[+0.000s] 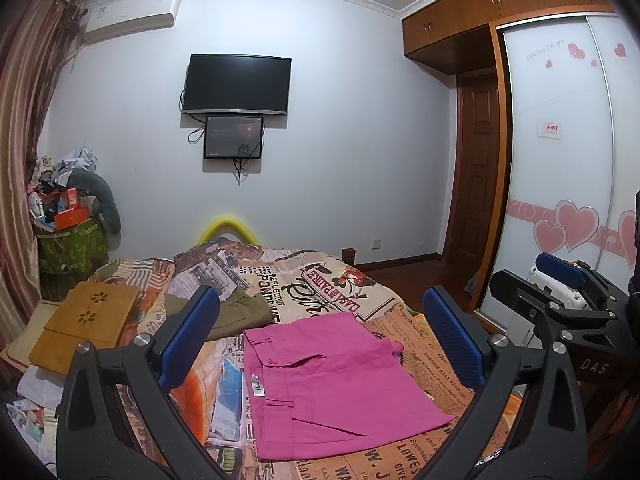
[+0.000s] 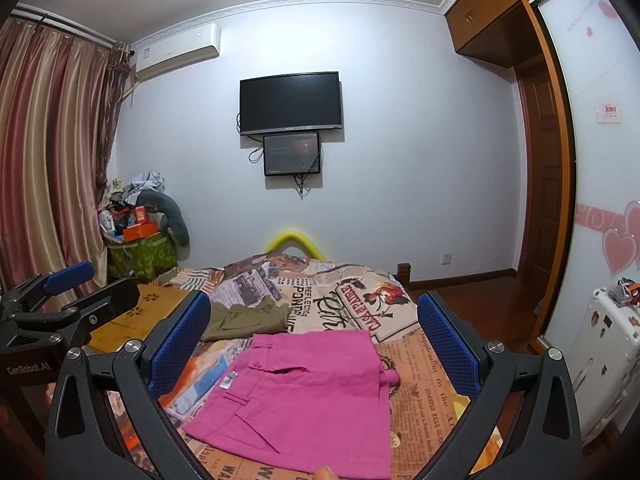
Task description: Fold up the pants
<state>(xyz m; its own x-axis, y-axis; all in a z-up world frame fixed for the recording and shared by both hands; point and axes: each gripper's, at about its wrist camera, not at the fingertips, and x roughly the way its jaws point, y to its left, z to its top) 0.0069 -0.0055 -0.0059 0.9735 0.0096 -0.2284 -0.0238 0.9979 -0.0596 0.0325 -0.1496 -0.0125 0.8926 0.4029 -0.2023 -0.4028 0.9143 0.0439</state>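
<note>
folded pink pants (image 1: 320, 384) lie between the spread left gripper (image 1: 320, 344) fingers.

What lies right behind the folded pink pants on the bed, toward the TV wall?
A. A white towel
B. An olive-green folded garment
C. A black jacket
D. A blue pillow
B: an olive-green folded garment lies on the printed bedspread just beyond the pink pants, with both grippers open and holding nothing.
</note>
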